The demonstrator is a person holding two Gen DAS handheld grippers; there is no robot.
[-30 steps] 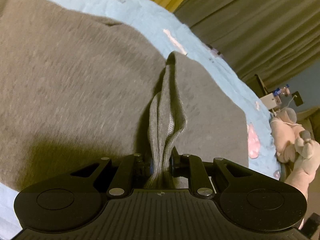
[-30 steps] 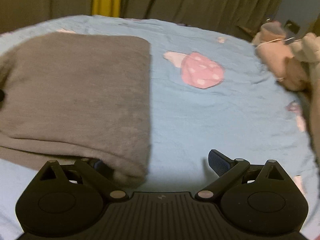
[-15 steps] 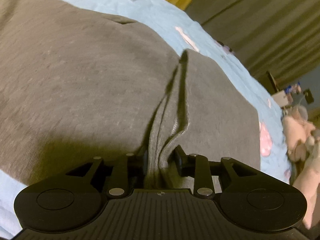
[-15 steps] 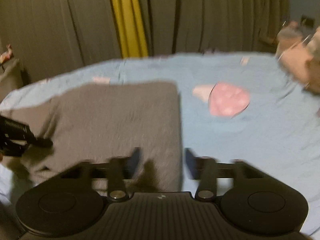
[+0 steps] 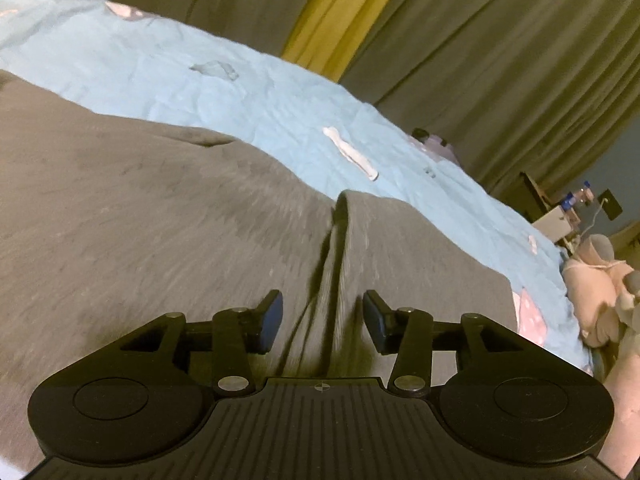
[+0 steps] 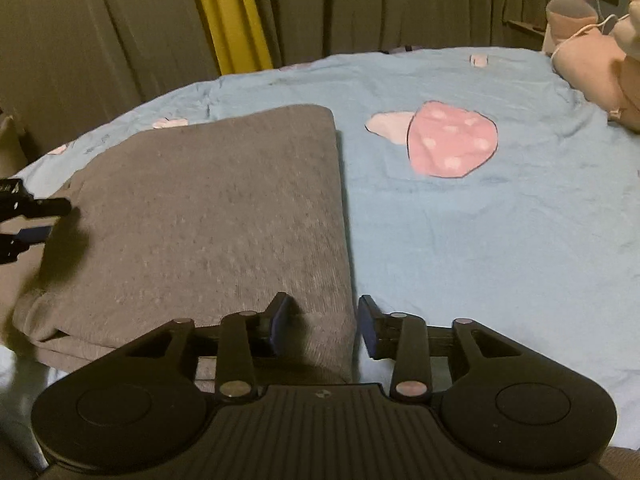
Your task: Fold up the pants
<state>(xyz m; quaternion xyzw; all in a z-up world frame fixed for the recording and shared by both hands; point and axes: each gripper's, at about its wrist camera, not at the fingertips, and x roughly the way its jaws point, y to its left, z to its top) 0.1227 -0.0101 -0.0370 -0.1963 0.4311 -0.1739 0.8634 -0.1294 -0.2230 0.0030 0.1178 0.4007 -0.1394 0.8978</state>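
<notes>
Pants (image 6: 208, 216), grey and folded into a thick rectangle, lie on the blue bed sheet (image 6: 480, 240). Left tool (image 5: 322, 320) is opening, pads clear of a raised crease. Right tool (image 6: 322, 324) is opening astride the near right corner, not gripping. At one o'clock, a pink mushroom print (image 6: 452, 142); beyond, olive curtains (image 6: 100, 28). Plush toy (image 6: 592, 52) is cut off at the edge.

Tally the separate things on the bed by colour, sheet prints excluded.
Grey: 1, the folded pants
Pink: 1, the plush toy at the far corner of the blue bed sheet
Total: 2
</notes>
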